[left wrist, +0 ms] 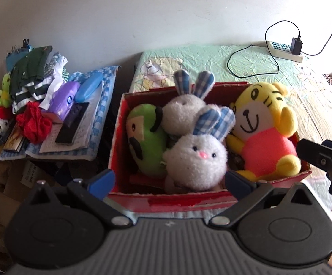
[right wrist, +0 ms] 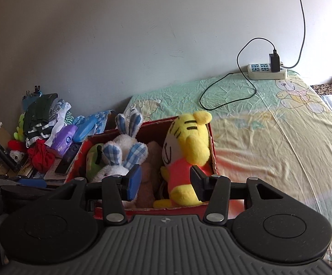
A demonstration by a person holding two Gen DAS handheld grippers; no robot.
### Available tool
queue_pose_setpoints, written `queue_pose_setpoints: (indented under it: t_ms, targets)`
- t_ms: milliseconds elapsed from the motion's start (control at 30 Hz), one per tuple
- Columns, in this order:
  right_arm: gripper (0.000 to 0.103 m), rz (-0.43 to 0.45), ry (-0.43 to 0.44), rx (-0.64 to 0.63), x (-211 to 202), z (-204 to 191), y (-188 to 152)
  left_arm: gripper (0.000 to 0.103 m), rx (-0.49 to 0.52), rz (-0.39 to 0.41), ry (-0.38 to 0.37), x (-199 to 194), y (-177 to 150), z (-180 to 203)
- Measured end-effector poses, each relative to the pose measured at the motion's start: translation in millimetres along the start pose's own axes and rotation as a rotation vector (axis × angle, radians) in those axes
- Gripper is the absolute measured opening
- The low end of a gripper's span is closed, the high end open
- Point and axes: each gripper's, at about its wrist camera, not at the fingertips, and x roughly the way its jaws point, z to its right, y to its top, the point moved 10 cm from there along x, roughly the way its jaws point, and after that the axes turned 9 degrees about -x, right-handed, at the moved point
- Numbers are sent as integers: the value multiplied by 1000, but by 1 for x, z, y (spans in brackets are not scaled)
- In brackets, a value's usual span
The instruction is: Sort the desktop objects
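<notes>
A red cardboard box [left wrist: 118, 142] [right wrist: 213, 151] stands on the bed and holds several plush toys. From left to right in it are a green plush [left wrist: 145, 146], two white rabbits with blue plaid ears [left wrist: 195, 160] [right wrist: 124, 142], and a yellow tiger in a pink shirt [left wrist: 264, 133] [right wrist: 186, 146]. My left gripper [left wrist: 169, 181] hangs open at the box's near wall, in front of the front rabbit, with nothing in it. My right gripper [right wrist: 166, 182] is open at the box's right end, its fingers either side of the tiger's lower body. One of its fingers [left wrist: 312, 153] shows beside the tiger's foot.
A low side table [left wrist: 92, 137] left of the bed carries clothes [left wrist: 31, 80], a red cloth [left wrist: 34, 123], a purple tissue pack [left wrist: 63, 100], a blue case [left wrist: 90, 87] and a black device [left wrist: 73, 123]. A power strip [right wrist: 266, 71] with a charger and black cable [right wrist: 223, 100] lies on the patterned sheet [right wrist: 269, 137].
</notes>
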Motion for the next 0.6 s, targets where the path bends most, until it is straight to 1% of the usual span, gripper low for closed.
queue_pose_setpoints:
  t_ms: [133, 200, 367, 500, 600]
  targets:
    - [51, 11, -23, -3, 5, -11, 10, 102, 18, 5, 22, 5, 13, -8]
    - [53, 17, -37, -4, 9, -15, 12, 102, 27, 8, 24, 9, 16, -11]
    - [54, -8, -62, 10, 20, -20, 7, 102, 30, -13, 25, 22, 16, -16]
    - [54, -17, -89, 7, 26, -21, 4, 102, 23, -14, 21, 28, 15, -18]
    - [54, -42, -93, 8, 32, -20, 0, 102, 17, -22, 18, 34, 16, -18]
